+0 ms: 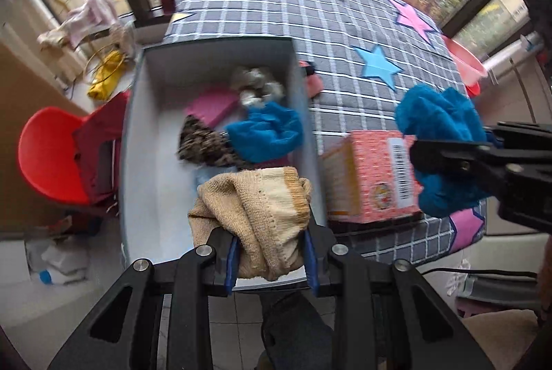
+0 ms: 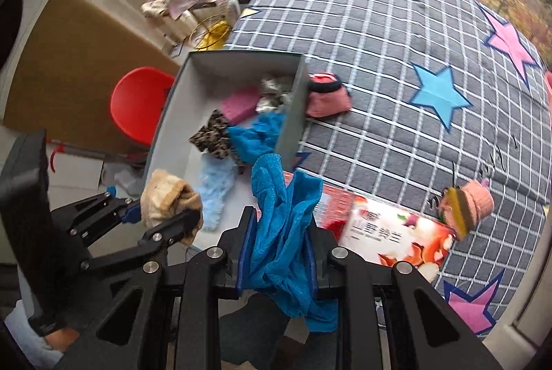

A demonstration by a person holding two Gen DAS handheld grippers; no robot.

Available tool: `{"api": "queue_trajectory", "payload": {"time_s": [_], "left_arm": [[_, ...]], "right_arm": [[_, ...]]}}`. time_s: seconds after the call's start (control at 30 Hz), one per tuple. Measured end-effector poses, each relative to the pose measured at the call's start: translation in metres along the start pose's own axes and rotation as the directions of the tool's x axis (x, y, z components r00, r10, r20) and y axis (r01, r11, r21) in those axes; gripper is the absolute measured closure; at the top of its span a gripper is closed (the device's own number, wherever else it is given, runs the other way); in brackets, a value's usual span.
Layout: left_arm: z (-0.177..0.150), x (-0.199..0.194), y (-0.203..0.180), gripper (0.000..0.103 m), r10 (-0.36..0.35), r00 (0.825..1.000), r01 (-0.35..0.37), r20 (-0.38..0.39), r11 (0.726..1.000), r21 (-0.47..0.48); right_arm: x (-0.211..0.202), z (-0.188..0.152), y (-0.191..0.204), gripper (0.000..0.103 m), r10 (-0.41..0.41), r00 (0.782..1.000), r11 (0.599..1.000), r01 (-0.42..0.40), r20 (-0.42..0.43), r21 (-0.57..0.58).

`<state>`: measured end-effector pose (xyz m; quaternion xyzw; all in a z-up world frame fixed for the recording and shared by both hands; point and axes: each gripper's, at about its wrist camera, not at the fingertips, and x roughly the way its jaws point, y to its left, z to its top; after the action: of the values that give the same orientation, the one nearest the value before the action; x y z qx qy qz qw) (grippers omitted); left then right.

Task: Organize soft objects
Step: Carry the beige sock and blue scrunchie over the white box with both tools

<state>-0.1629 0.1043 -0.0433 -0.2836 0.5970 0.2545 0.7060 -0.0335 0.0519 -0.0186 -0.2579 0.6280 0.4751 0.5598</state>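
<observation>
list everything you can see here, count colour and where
box: 1, grey, left part of bed
blue cloth in box: 1, inside box
pink block: 1, inside box
leopard-print cloth: 1, brown-black, inside box
silvery cloth: 1, far end of box
pale blue cloth: 1, inside box
pink knit items: 2, on bedspread
carton: 1, red-pink, right of box
chair: 1, red, left
beige sock: 1, in left hand-held gripper
blue cloth: 1, in right hand-held gripper
</observation>
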Motion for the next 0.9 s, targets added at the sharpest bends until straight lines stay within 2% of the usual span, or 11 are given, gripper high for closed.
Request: {"api": "queue_trajectory", "payload": {"time_s": [0.4, 0.43, 0.9], "left_arm": [[-0.024, 0.000, 0.058, 0.070, 0.038, 0.999, -0.039, -0.011, 0.991, -0.130], [-0.025, 0.000, 0.060, 0.070, 0.040, 0.999, -0.038, 0.009, 0.989, -0.140], [-0.029, 0.008, 0.079, 0.070, 0.015, 1.000, -0.017, -0.015, 0.983, -0.184]], "right_arm": [[0.026, 0.013, 0.060, 0.076, 0.004, 0.998, 0.991, -0.011, -0.060, -0.131], [0.028, 0.013, 0.063, 0.076, 0.003, 0.998, 0.991, -0.012, -0.065, -0.137], [0.056, 0.022, 0.086, 0.076, 0.003, 0.993, 0.989, -0.021, -0.120, -0.146]]}}
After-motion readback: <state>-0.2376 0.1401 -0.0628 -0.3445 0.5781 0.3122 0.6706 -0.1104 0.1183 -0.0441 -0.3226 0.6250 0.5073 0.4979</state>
